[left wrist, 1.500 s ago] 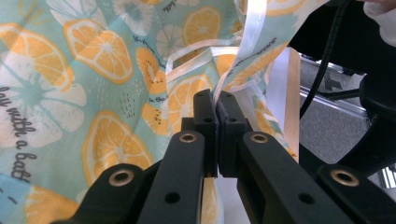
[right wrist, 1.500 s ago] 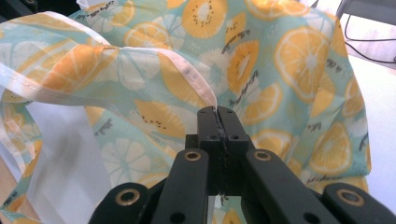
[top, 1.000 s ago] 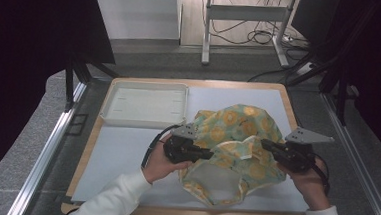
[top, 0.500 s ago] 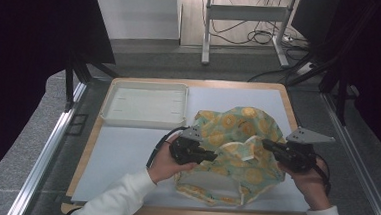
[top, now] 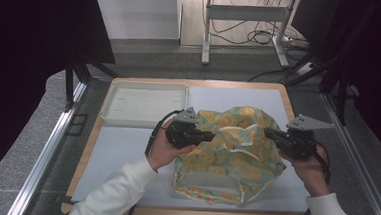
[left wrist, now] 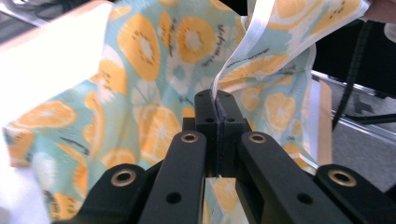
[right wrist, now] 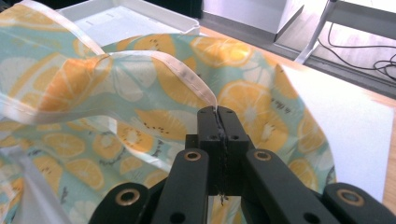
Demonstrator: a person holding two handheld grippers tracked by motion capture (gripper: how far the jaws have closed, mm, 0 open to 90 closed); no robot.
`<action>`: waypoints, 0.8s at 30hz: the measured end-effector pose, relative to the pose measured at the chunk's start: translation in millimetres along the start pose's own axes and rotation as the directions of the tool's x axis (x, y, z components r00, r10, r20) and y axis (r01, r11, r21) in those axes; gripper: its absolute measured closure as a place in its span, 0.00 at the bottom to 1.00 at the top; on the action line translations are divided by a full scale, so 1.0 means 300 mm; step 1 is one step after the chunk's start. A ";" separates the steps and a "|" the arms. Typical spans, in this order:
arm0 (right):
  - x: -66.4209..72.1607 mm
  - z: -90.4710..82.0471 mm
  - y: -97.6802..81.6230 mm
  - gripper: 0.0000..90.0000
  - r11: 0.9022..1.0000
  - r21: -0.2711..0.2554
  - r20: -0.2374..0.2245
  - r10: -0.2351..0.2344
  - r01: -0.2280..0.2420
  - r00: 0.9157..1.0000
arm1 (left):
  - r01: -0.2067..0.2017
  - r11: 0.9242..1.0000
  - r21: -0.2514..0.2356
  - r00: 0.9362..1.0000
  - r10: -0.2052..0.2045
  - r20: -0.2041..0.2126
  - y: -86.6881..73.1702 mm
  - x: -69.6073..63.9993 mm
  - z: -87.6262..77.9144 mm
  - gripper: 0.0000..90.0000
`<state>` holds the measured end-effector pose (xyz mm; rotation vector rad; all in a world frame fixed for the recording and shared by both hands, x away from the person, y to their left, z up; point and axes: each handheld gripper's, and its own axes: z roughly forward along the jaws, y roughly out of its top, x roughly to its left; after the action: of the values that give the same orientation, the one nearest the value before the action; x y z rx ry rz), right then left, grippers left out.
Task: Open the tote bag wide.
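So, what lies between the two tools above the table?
The orange-print cloth hangs between the left tool and the right tool; each is shut on its white hem. The high view shows this.

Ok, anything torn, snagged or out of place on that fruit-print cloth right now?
Nothing stands out. The fruit-print cloth hangs bunched between the left gripper and right gripper, each pinching its white hem; no tears visible.

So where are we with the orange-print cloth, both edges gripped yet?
Done: both grips are made. The left gripper and right gripper each have jaws shut on the white-trimmed edge of the orange-print cloth. In hand: the cloth hangs bunched between them, its lower part resting on the white mat. Left, probably: spreading or folding it flat. The white tray sits apart, untouched.
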<state>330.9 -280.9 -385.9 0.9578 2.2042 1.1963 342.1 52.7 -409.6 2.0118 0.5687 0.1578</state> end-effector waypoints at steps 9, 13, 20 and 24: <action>-0.034 0.027 0.064 0.99 1.000 -0.014 0.037 -0.016 0.017 0.999 | -0.017 1.000 -0.025 0.998 0.016 -0.055 0.063 0.029 -0.016 1.00; -0.048 0.039 0.098 0.99 1.000 -0.022 0.050 -0.020 0.022 0.999 | -0.020 0.999 -0.039 0.997 0.017 -0.079 0.088 0.046 -0.024 1.00; -0.068 0.070 0.146 0.99 0.999 -0.021 0.071 -0.038 0.039 0.997 | -0.005 0.998 -0.060 0.994 -0.001 -0.108 0.119 0.087 -0.027 1.00; -0.091 0.091 0.163 0.99 0.999 -0.020 0.079 -0.024 0.025 0.997 | 0.004 0.998 -0.065 0.992 -0.012 -0.124 0.124 0.113 -0.026 1.00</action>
<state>384.5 -268.3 -357.0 0.9508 2.1319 1.1483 381.4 59.8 -377.9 1.9462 0.6429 0.2947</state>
